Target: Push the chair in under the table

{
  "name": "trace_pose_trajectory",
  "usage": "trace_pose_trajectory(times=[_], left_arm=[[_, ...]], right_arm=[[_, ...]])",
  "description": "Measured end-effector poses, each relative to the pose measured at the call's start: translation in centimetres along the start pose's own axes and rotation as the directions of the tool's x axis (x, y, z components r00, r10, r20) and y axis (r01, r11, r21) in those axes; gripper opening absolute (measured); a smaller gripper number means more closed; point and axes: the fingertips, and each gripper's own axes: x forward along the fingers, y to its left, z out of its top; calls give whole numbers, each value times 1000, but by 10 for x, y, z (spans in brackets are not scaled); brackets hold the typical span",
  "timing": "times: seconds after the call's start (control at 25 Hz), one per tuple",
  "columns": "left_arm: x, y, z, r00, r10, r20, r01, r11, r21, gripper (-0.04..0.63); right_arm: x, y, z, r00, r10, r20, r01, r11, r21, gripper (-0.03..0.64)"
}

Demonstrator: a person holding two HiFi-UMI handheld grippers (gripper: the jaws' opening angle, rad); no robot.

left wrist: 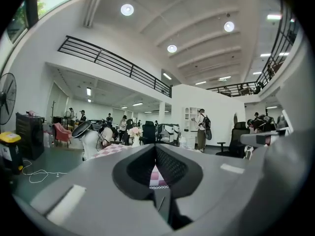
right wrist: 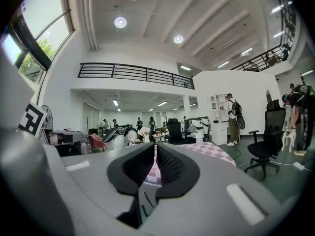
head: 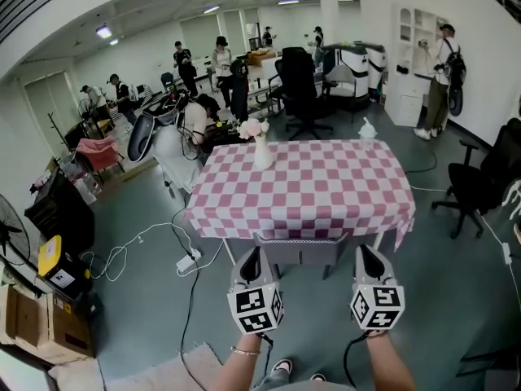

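Observation:
A table with a pink and white checked cloth (head: pixel 326 187) stands in the middle of the head view. A grey chair (head: pixel 298 249) sits tucked beneath its near edge, only the top of its back showing. My left gripper (head: pixel 251 256) and right gripper (head: pixel 364 252) hover side by side just short of the chair back, one toward each end, both pointing level at the table. Each is shut with nothing between its jaws. The left gripper (left wrist: pixel 155 149) and the right gripper (right wrist: pixel 155 146) each show a sliver of checked cloth (left wrist: pixel 156 177) (right wrist: pixel 153 173) past their closed tips.
A white vase of flowers (head: pixel 261 150) and a small white object (head: pixel 368 129) stand on the table. Black office chairs stand behind (head: pixel 303 88) and at the right (head: pixel 480 182). A power strip with cables (head: pixel 189 261) lies on the floor at the left. Several people stand at the back.

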Motion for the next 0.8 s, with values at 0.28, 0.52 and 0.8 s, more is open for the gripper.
trace_pose_trajectory(times=[0.28, 0.52, 0.8], left_arm=[[-13, 11, 1, 1000, 0, -3, 0, 1000, 1, 1], [-16, 16, 3, 1000, -4, 1, 4, 1000, 16, 1], [-15, 22, 0, 1000, -8, -13, 9, 1000, 18, 0]], right_arm=[[-7, 5, -3, 999, -40, -10, 40, 999, 8, 14], [-8, 11, 0, 1000, -13, -5, 13, 999, 36, 9], [-6, 15, 2, 1000, -24, -10, 24, 999, 42, 9]])
